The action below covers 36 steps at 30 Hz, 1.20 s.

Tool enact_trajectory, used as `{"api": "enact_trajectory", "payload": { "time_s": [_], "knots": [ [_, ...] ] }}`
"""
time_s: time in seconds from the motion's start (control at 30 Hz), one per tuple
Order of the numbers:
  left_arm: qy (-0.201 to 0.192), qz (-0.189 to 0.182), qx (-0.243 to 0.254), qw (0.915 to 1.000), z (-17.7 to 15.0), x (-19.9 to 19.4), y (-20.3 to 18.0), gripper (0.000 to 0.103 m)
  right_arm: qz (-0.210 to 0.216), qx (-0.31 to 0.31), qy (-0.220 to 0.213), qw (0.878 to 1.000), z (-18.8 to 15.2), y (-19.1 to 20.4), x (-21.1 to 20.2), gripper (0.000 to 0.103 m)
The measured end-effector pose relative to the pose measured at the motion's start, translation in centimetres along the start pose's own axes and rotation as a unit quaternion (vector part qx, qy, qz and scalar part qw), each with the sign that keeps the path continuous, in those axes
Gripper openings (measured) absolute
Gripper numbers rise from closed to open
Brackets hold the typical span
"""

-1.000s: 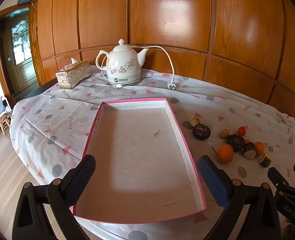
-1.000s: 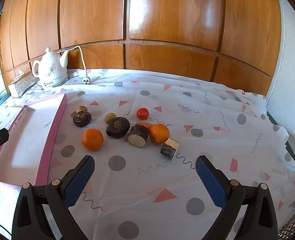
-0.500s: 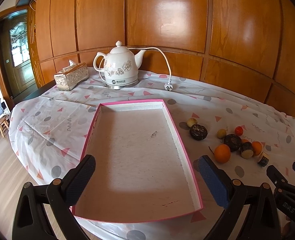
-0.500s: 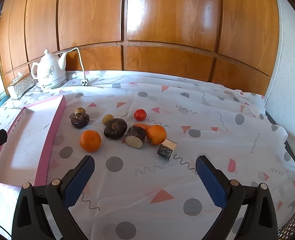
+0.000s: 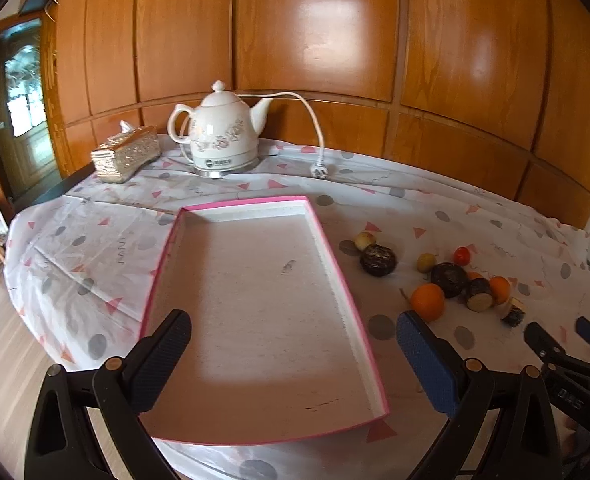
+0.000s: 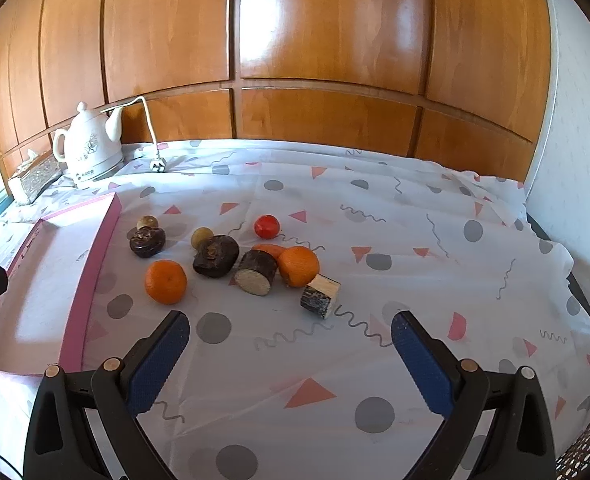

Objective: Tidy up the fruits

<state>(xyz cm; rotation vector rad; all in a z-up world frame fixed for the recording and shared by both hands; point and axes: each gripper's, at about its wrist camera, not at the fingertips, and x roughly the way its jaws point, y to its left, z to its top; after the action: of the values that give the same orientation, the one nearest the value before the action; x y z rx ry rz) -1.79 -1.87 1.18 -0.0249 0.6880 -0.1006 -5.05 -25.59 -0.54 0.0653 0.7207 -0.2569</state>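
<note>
Both tongs are released and hold nothing: the left gripper (image 5: 293, 354) hangs over a pink-edged tray (image 5: 327, 240), the right gripper (image 6: 290, 354) over a patterned tablecloth (image 6: 415, 216). The fruits (image 6: 166, 282) lie scattered just beside the tray, near a white teapot (image 5: 221, 136).

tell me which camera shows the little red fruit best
The right wrist view: the red fruit sits unobstructed near mid-frame, apart from the other pieces. In the left wrist view it is small and far off to the right.
</note>
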Motion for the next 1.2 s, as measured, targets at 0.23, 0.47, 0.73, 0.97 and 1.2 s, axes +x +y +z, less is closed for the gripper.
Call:
{"api": "enact_trajectory", "payload": {
  "time_s": [0.23,0.47,0.73,0.97,1.2],
  "knots": [
    [0.025,-0.064,0.019,0.9975,-0.1,0.8,-1.7,0.103,-0.017,0.022,0.021,0.999,-0.3,-2.6,1.2,0.103],
    [0.062,-0.103,0.062,0.9908,0.9,2.4,-3.5,0.103,-0.056,0.059,0.051,0.995,-1.2,-7.0,2.4,0.103],
    [0.108,-0.163,0.115,0.9739,2.4,4.6,-6.7,0.103,-0.067,0.072,0.069,0.993,-2.4,-9.4,3.1,0.102],
    [0.137,-0.146,0.151,0.9680,3.4,7.5,-9.1,0.101,-0.064,0.072,0.074,0.993,-2.7,-9.7,3.7,0.102],
    [0.170,-0.144,0.157,0.9620,3.4,10.5,-11.0,0.085,-0.067,0.077,0.076,0.992,-3.0,-10.4,3.9,0.102]
  ]
}}
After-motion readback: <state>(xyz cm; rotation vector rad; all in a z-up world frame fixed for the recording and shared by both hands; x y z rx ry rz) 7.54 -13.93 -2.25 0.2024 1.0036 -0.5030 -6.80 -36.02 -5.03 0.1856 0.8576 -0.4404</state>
